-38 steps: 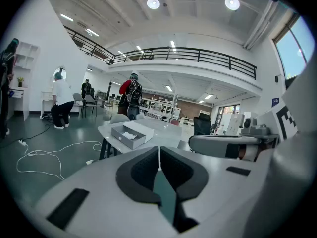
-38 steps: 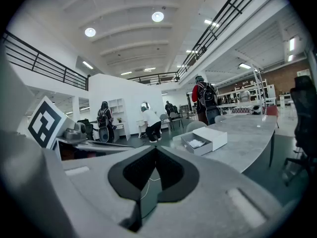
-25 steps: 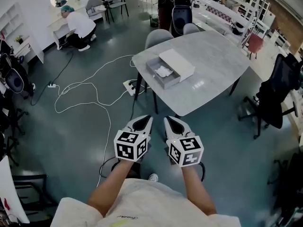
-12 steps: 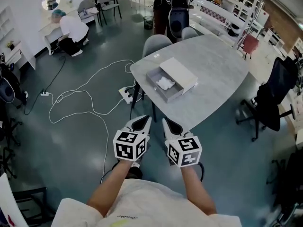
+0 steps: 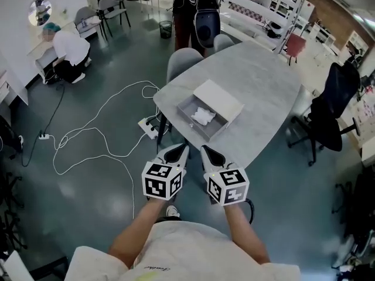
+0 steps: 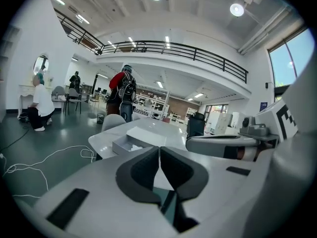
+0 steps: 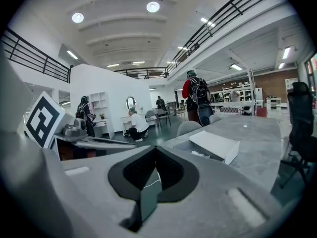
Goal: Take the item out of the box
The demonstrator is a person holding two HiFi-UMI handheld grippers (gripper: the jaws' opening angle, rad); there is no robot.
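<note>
An open grey box [image 5: 193, 122] lies on the grey table [image 5: 263, 81], with its white lid [image 5: 218, 100] resting across the far half. A white crumpled item [image 5: 203, 116] sits inside. Both grippers are held side by side in front of the table's near edge, short of the box. My left gripper [image 5: 181, 147] has its jaws together with nothing between them, and so does my right gripper [image 5: 206, 150]. The box [image 6: 130, 145] shows beyond the shut left gripper [image 6: 159, 150] in the left gripper view. It also appears past the shut right gripper [image 7: 155, 150] as box [image 7: 210, 147].
A white cable [image 5: 99, 134] and a power strip [image 5: 149, 127] lie on the floor left of the table. A grey chair [image 5: 183, 62] stands at the far side, a black office chair [image 5: 327, 113] to the right. One person [image 5: 63, 47] crouches far left, another [image 5: 198, 4] stands beyond the table.
The table and box have come nearer and lower in the head view as the person walks toward them. Both grippers stay shut, side by side.
</note>
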